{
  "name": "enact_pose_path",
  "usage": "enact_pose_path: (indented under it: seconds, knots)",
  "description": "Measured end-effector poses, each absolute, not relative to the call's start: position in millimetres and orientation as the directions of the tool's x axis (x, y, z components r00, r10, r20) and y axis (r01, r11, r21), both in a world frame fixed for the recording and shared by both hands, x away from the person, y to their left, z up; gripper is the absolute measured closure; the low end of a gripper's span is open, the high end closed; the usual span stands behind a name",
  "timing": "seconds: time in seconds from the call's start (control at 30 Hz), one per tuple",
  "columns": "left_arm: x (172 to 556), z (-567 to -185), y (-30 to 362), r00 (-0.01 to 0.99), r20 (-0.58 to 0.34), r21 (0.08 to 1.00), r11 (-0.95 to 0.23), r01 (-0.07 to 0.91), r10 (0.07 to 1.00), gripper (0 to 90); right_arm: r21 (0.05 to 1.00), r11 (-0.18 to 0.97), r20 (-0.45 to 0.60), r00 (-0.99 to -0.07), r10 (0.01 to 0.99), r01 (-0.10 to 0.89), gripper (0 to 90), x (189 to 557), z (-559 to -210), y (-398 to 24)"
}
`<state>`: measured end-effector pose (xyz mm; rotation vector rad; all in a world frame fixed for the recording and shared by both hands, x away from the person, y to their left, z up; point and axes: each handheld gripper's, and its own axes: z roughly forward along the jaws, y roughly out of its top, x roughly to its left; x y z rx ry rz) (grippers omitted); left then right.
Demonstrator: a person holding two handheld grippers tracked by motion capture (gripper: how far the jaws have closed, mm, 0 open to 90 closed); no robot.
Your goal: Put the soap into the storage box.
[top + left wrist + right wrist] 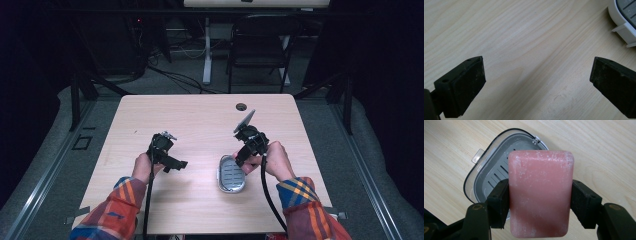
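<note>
A pink bar of soap [540, 192] is clamped between the black jaws of my right gripper [539, 202], which is shut on its two long sides. Just under the bar lies an open white soap box [486, 175] with a grey slotted insert. From above, the right gripper [243, 156] hovers at the top right edge of the soap box [230, 174]. My left gripper [176, 165] stands open over bare wood left of the box, jaws wide apart in the left gripper view [536, 85], with the box corner [624, 22] at its far right.
The light wooden table [200, 120] has a small round cable hole [241, 106] near its back edge. A black chair [260, 45] and desk legs stand on the floor behind the table.
</note>
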<state>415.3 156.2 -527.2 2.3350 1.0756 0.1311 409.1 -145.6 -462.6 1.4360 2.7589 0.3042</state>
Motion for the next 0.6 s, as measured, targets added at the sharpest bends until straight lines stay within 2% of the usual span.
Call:
enact_pose_path:
  seconds: [0.6]
  knots:
    - [415,-527,156,0.678,-0.138,0.525,-0.527,0.668,0.722,0.0,0.122,0.584,0.048,-0.592,0.804,0.803,37.2,412,-477,-125]
